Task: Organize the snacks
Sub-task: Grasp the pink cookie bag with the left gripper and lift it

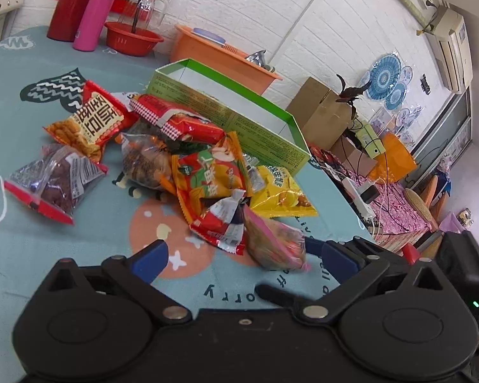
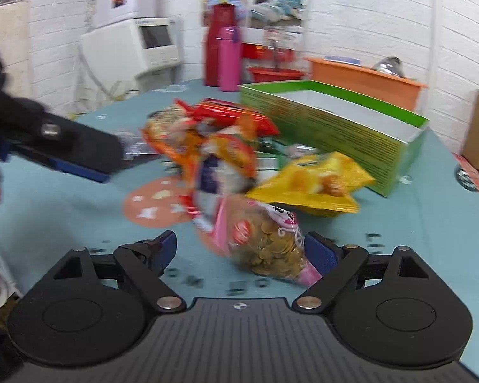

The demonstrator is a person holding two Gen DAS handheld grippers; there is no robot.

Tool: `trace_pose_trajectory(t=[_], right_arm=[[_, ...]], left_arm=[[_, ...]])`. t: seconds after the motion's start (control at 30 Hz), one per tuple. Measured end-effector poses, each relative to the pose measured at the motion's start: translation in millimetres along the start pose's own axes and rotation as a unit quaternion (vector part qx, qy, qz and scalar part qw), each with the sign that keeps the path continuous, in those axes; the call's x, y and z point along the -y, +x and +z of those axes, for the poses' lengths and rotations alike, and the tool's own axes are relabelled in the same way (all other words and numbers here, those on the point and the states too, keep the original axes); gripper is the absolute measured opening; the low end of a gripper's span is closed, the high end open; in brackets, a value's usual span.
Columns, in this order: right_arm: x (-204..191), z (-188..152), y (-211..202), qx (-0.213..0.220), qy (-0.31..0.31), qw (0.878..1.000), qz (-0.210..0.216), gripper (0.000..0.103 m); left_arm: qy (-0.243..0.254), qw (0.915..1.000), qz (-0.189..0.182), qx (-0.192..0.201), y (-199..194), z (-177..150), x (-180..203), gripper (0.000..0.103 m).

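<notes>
A pile of snack bags lies on the teal tablecloth [image 1: 48, 249] in front of an open green box [image 1: 226, 118]. A pink bag of round crackers [image 1: 276, 244] lies nearest, between the open jaws of my right gripper [image 2: 241, 249]; it shows in the right wrist view [image 2: 268, 242] close to the right finger, not gripped. My left gripper [image 1: 236, 252] is open and empty, just short of the pile. A yellow bag [image 1: 281, 191], an orange-red bag [image 1: 210, 175] and a clear bag with a red zip [image 1: 52, 183] lie around. The box [image 2: 335, 127] looks empty.
A red flask [image 1: 75, 0], a pink bottle [image 1: 97, 12], a red bowl [image 1: 132, 36] and an orange tub [image 1: 220, 54] stand at the table's far edge. The left gripper shows at the left of the right wrist view [image 2: 64, 146]. Cardboard boxes [image 1: 322, 111] stand beyond the table.
</notes>
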State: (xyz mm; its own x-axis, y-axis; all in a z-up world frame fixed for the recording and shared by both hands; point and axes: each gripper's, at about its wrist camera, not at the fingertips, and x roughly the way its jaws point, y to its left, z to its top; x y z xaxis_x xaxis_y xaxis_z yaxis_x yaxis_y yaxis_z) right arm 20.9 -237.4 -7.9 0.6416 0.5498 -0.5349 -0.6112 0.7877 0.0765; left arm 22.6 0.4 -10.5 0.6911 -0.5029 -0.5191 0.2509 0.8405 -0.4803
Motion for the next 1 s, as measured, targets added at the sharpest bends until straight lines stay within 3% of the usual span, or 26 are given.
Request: trace_pose_trajectory(t=[0.13, 0.33, 0.47, 0.77, 0.8, 0.83, 0.9, 1.0], right_arm=[[-18.6, -2.2, -13.5, 0.013, -0.027, 0.998, 0.049, 0.103], [-8.4, -3.6, -5.9, -0.004, 0.003, 1.0, 0.002, 0.103], [-1.6, -2.4, -0.8, -0.002, 0.038, 0.999, 0.003, 0.103], [7.4, -7.1, 9.6, -0.021, 0.043, 0.999, -0.011, 0.103], [9.1, -7.9, 10.1, -0.022, 0.048, 0.999, -0.008, 0.103], [10.3, -8.4, 9.9, -0.019, 0.053, 0.998, -0.007, 0.103], [10.3, -8.1, 10.1, -0.014, 0.055, 0.998, -0.02, 0.103], [9.3, -8.6, 6.9, -0.006, 0.048, 0.999, -0.024, 0.095]], left_arm=[[-0.001, 0.9997, -0.021, -0.015, 10.3, -2.1, 1.6, 0.103], [0.018, 0.9984, -0.043, -0.032, 36.4, 6.0, 13.5, 0.103], [0.021, 0.9979, -0.046, -0.042, 53.4, 9.8, 18.5, 0.103], [-0.001, 0.9963, -0.053, -0.069, 72.9, 4.5, 12.8, 0.1], [-0.002, 0.9962, -0.052, -0.071, 74.7, 4.2, 12.1, 0.092], [-0.003, 0.996, -0.051, -0.073, 76.8, 3.6, 11.7, 0.071], [-0.004, 0.9964, -0.046, -0.072, 80.2, 4.3, 10.0, 0.053], [-0.01, 0.9965, -0.046, -0.069, 76.9, 4.1, 9.3, 0.05]])
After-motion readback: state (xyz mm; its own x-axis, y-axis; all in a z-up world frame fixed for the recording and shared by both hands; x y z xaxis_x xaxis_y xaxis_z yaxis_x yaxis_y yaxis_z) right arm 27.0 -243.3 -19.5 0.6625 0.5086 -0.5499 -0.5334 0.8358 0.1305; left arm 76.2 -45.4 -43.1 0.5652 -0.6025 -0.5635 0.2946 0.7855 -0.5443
